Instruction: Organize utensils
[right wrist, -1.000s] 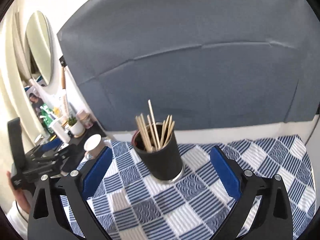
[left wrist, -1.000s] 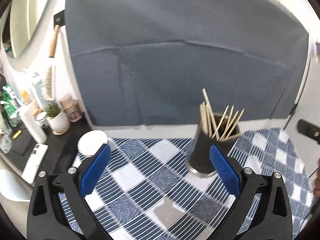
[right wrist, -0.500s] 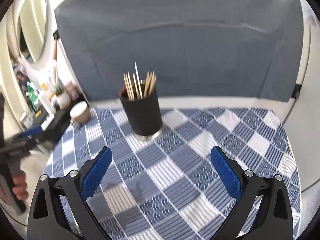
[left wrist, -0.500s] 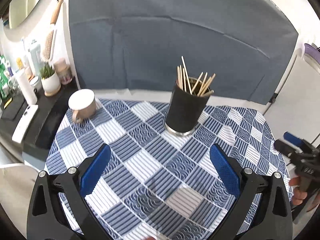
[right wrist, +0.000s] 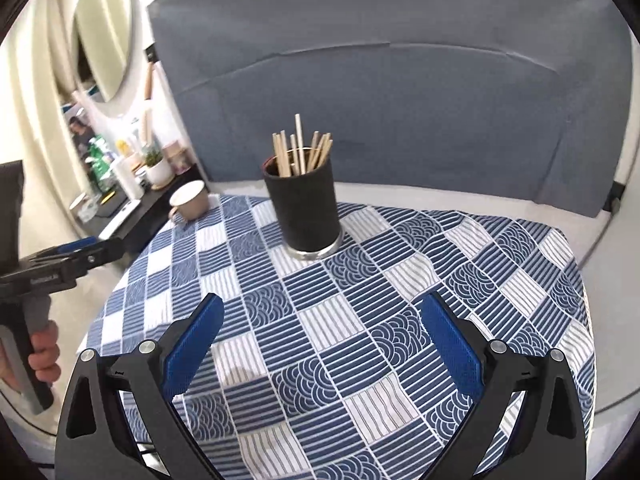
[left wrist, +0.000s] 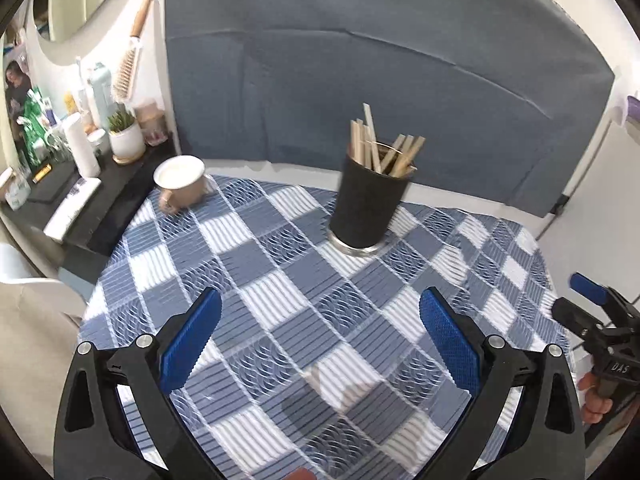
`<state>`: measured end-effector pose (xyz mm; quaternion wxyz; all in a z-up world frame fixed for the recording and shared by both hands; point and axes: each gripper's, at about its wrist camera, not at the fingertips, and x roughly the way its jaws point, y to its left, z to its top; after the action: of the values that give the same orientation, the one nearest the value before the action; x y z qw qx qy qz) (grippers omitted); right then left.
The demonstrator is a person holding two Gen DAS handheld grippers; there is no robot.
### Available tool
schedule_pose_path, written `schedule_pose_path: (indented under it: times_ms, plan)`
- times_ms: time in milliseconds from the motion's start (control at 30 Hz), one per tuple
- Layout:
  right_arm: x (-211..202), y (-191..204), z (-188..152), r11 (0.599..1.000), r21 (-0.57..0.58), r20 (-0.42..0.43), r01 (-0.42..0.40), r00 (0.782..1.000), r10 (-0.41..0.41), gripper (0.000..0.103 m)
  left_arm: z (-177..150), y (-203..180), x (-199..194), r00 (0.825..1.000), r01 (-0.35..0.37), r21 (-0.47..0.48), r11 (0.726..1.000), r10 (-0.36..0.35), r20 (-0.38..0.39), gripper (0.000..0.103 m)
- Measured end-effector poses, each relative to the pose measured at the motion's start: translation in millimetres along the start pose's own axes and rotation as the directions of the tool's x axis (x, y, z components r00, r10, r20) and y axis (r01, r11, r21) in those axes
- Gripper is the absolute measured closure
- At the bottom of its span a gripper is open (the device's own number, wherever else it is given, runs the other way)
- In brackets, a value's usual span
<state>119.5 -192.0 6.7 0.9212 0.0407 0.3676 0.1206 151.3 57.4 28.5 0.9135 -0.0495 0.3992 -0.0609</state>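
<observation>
A black cylindrical holder (left wrist: 368, 208) (right wrist: 306, 210) stands upright near the back of a table covered with a blue-and-white checked cloth (left wrist: 280, 280) (right wrist: 360, 300). Several wooden chopsticks (left wrist: 380, 148) (right wrist: 300, 152) stick up out of it. My left gripper (left wrist: 320, 336) hovers open over the front of the cloth, nothing between its blue pads. My right gripper (right wrist: 322, 336) is likewise open and empty, well short of the holder. Each gripper shows at the edge of the other's view, hand-held.
A beige mug (left wrist: 182, 184) (right wrist: 190, 200) sits at the table's back left corner. Left of the table a dark shelf (left wrist: 72, 196) carries a potted plant (left wrist: 126, 140), bottles and small items. A grey-blue sheet (left wrist: 360, 80) hangs behind. The floor drops off at the table's right edge.
Both grippers pulled back and up from the holder over the last second, then the views steadied; the holder now sits farther away. Jaws stayed open throughout.
</observation>
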Motion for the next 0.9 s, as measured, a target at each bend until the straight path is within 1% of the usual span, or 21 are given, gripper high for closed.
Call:
schedule_pose_path:
  times_ms: [33, 67, 133, 300, 367, 433, 500, 567, 700, 800, 900]
  plan:
    - [-3.8, -2.6, -0.2, 1.000, -0.018, 0.010, -0.026, 1.000, 0.026, 0.008, -2.1, -4.5, 0.6, 1.000, 0.022, -0.001, 1.000, -0.022, -0.010, 0.006]
    - [-5.9, -3.9, -0.4, 0.999, -0.025, 0.018, -0.027, 0.999, 0.027, 0.008, -3.8, -8.3, 1.4, 0.999, 0.032, -0.001, 0.999, -0.032, -0.018, 0.006]
    - [-13.1, -9.8, -0.9, 1.000, -0.025, 0.045, -0.009, 0.999, 0.010, 0.008, -8.5, -16.4, 0.8, 1.000, 0.020, 0.007, 1.000, -0.020, -0.012, 0.006]
    - [-24.1, -22.1, -2.9, 1.000, -0.031, 0.067, 0.000, 0.998, 0.002, 0.008, -17.4, -33.8, 1.7, 1.000, 0.011, 0.028, 1.000, -0.011, 0.004, 0.006]
    - [-26.1, -26.7, -5.6, 0.999, -0.035, 0.058, -0.008, 0.998, 0.010, 0.008, -18.8, -37.8, 3.3, 1.000, 0.021, 0.022, 1.000, -0.021, 0.003, 0.006]
    - [-26.1, -29.1, -7.7, 0.999, -0.038, 0.044, 0.006, 0.999, -0.004, 0.008, -19.0, -41.5, 5.1, 0.999, 0.034, 0.012, 0.999, -0.034, -0.003, 0.006]
    - [-27.6, -31.2, -8.9, 0.999, -0.039, 0.040, 0.011, 0.999, -0.009, 0.008, -17.2, -47.2, 7.2, 0.999, 0.048, 0.025, 0.999, -0.047, -0.014, 0.006]
    - [-28.3, -33.7, -8.3, 0.999, -0.033, 0.035, 0.015, 0.999, -0.013, 0.008, -15.4, -52.5, 7.1, 0.999, 0.035, 0.042, 0.998, -0.035, -0.015, 0.006]
    - [-31.1, -41.2, -4.9, 1.000, -0.003, 0.027, -0.016, 1.000, 0.016, 0.008, -11.6, -59.3, 4.9, 1.000, 0.022, 0.056, 0.998, -0.022, -0.007, 0.006]
    - [-31.9, -44.0, -4.7, 1.000, -0.003, 0.028, -0.014, 1.000, 0.014, 0.008, -10.4, -61.8, 6.5, 1.000, 0.005, 0.051, 0.999, -0.005, -0.006, 0.006]
    - [-34.0, -45.7, -5.1, 1.000, -0.012, 0.031, -0.014, 0.999, 0.014, 0.008, -10.3, -61.1, 6.4, 1.000, 0.010, 0.025, 1.000, -0.010, -0.007, 0.006]
